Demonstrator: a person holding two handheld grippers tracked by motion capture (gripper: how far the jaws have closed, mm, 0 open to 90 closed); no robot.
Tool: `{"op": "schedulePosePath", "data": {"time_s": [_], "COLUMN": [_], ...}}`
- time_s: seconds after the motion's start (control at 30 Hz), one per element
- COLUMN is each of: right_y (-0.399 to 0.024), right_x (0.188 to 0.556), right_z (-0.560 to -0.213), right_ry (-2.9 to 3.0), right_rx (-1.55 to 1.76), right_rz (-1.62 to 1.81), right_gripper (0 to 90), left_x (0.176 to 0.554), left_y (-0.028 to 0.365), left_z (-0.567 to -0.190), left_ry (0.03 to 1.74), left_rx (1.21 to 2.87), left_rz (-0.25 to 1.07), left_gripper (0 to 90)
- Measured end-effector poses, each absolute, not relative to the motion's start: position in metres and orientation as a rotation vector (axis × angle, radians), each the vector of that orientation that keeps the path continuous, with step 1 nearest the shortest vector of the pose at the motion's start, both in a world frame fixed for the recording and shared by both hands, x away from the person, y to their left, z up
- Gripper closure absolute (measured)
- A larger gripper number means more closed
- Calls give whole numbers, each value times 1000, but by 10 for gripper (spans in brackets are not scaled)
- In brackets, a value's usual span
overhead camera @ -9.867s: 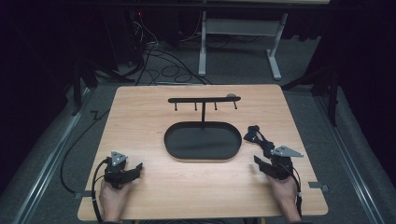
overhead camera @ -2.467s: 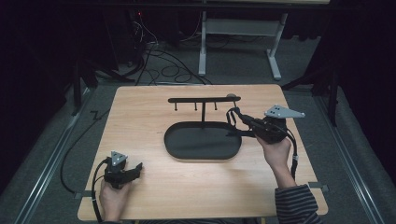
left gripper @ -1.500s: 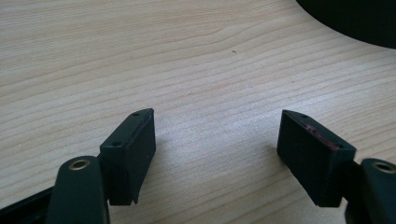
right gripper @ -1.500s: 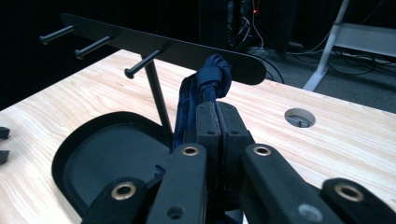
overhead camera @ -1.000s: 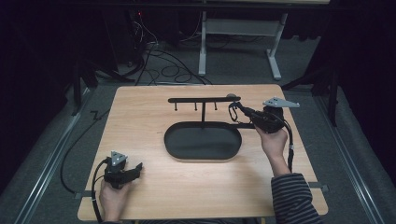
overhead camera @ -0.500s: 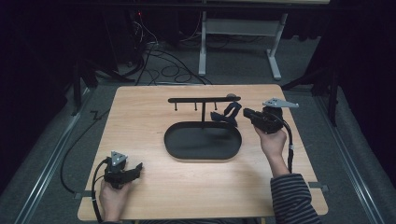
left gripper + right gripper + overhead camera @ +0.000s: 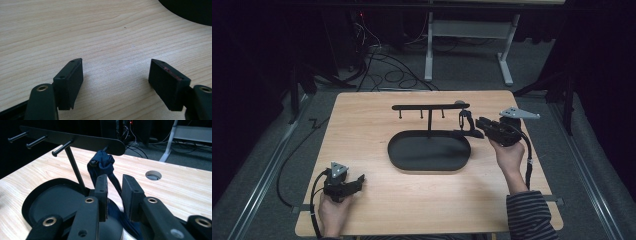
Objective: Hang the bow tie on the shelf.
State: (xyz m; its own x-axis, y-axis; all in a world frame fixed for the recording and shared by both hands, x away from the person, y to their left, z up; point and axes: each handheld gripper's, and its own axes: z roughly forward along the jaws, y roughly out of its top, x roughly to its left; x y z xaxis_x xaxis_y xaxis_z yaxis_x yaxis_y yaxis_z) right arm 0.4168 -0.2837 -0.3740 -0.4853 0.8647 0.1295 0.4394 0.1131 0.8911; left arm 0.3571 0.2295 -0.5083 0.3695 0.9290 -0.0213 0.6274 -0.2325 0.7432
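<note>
A black rack (image 7: pixel 429 106) with several pegs stands on a post over a black oval tray (image 7: pixel 412 155). A dark blue strap of cloth (image 7: pixel 463 122) hangs looped on the rightmost peg, its tail falling to the tray's right edge. My right gripper (image 7: pixel 470 129) sits at that end of the rack. In the right gripper view its jaws (image 7: pixel 114 180) stand a little apart, and the blue strap (image 7: pixel 103 162) runs down between them, unclamped. My left gripper (image 7: pixel 354 181) rests at the table's front left, open over bare wood (image 7: pixel 116 67).
The rack bar (image 7: pixel 75 140) and tray (image 7: pixel 50 202) lie just ahead of the right jaws. A round cable hole (image 7: pixel 153 175) sits in the tabletop behind the rack's right end. Cables and a desk frame (image 7: pixel 464 30) are on the floor beyond the table.
The right gripper rose from the front right to the rack's right end with the dark strap. The strap now hangs on the end peg. The left gripper stayed still.
</note>
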Motion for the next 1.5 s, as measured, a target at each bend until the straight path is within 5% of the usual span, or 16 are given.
{"op": "schedulePosePath", "data": {"time_s": [0.33,1.5], "right_y": [-296,-324], "right_x": [407,362], "right_z": [-377,-388], "right_ry": [1936,1880], "right_rx": [1297,1323], "right_rz": [1325,1304], "right_gripper": [618,583], "left_x": [357,357], "left_y": [230,229], "left_z": [-508,-508], "left_ry": [1343,1343], "left_rx": [1959,1959], "left_rz": [574,575], "left_gripper": [283,284]}}
